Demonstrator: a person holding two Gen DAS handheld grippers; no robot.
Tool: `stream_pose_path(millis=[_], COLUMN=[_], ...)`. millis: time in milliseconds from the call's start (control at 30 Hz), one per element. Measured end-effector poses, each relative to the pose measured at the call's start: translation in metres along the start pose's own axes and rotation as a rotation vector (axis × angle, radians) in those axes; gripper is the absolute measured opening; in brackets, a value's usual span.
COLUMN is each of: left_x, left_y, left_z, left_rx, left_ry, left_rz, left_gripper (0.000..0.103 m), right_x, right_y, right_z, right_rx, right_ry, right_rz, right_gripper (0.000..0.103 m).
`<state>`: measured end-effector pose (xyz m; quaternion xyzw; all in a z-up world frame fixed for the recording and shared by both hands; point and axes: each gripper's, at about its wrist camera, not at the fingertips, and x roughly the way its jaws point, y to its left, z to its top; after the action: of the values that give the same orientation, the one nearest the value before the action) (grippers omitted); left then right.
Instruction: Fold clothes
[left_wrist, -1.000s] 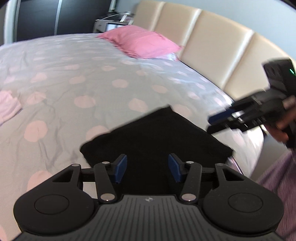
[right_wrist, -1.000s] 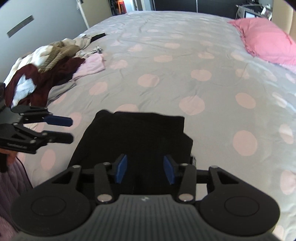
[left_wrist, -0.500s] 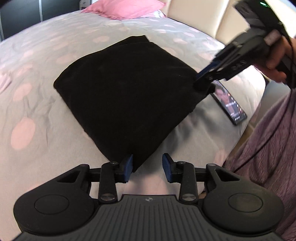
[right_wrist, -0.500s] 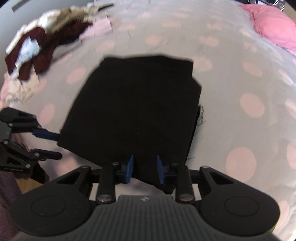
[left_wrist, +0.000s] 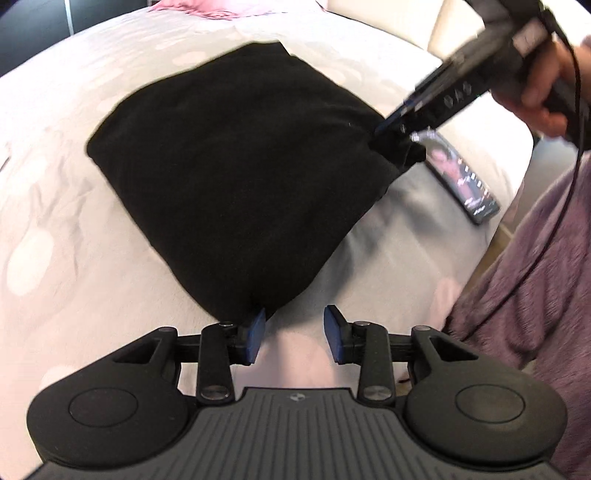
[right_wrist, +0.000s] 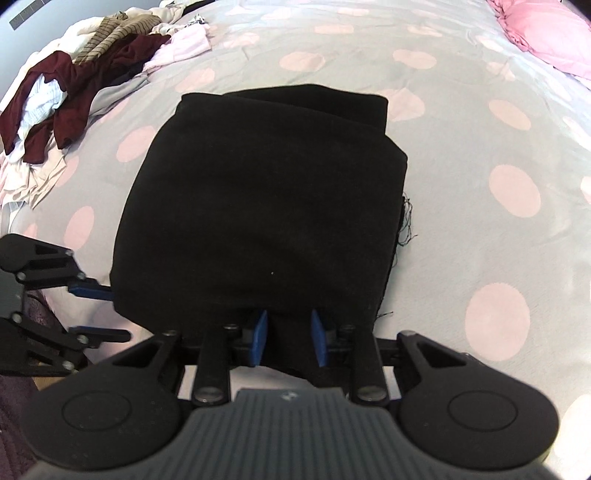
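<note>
On the spotted bed (right_wrist: 480, 229), both hand-held grippers sit at the folded black garment's (right_wrist: 266, 206) near corners, jaws apart

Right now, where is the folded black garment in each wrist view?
Left wrist: black garment fills the centre, its near corner at the left gripper.
Right wrist: it fills the centre, above the right gripper.
Shared landmark: pink pillow.
</note>
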<state>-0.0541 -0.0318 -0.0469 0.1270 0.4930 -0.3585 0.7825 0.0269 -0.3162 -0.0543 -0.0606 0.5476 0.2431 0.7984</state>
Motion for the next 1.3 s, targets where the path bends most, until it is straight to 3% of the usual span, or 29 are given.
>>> stream_pose_path(millis=[133, 267, 433, 533, 667, 767, 967, 1000, 1133, 1200, 1300], left_x=[-0.040, -0.053, -0.025, 0.004, 0.029, 0.033, 0.017, 0.012, -0.013, -0.023, -0.030], left_y=[0.001, 0.006, 0.009, 0.007, 0.002, -0.007, 0.000, 0.003, 0.017, 0.032, 0.056], left_z=[0.009, 0.030, 0.056, 0.060, 0.057, 0.056, 0.058, 0.060, 0.073, 0.082, 0.095], left_rx=[-0.056, -0.066, -0.070, -0.042, 0.014, 0.066, 0.023, 0.013, 0.004, -0.014, -0.050], left_ry=[-0.129, -0.212, -0.146, -0.064, -0.045, -0.049, -0.065, -0.070, -0.133, -0.183, -0.218], left_rz=[-0.100, -0.063, -0.056, -0.046, -0.037, -0.006, -0.038, -0.043, -0.032, -0.014, 0.071], left_gripper=[0.034, 0.034, 0.034, 0.035, 0.036, 0.037, 0.037, 0.041, 0.047, 0.047, 0.048], right_x=[-0.018, -0.046, -0.051, -0.031, 0.002, 0.011, -0.021, -0.026, -0.049, -0.059, -0.067], right_y=[-0.004, -0.007, -0.008, -0.009, -0.007, -0.014, -0.027, -0.029, -0.037, -0.041, -0.043], right_z=[0.001, 0.004, 0.007, 0.006, 0.004, 0.015, 0.021, 0.021, 0.025, 0.030, 0.047], right_rx=[0.013, 0.019, 0.005, -0.035, -0.089, -0.070, -0.013, -0.004, 0.031, 0.055, 0.082], right_ry=[-0.040, -0.121, -0.116, -0.024, 0.077, 0.100, 0.002, -0.015, -0.083, -0.128, -0.206], right_rz=[0.030, 0.041, -0.006, -0.039, -0.088, -0.071, -0.056, -0.054, -0.046, -0.045, -0.042], right_gripper=[0.031, 0.037, 0.037, 0.033, 0.033, 0.034, 0.034, 0.034, 0.044, 0.044, 0.043])
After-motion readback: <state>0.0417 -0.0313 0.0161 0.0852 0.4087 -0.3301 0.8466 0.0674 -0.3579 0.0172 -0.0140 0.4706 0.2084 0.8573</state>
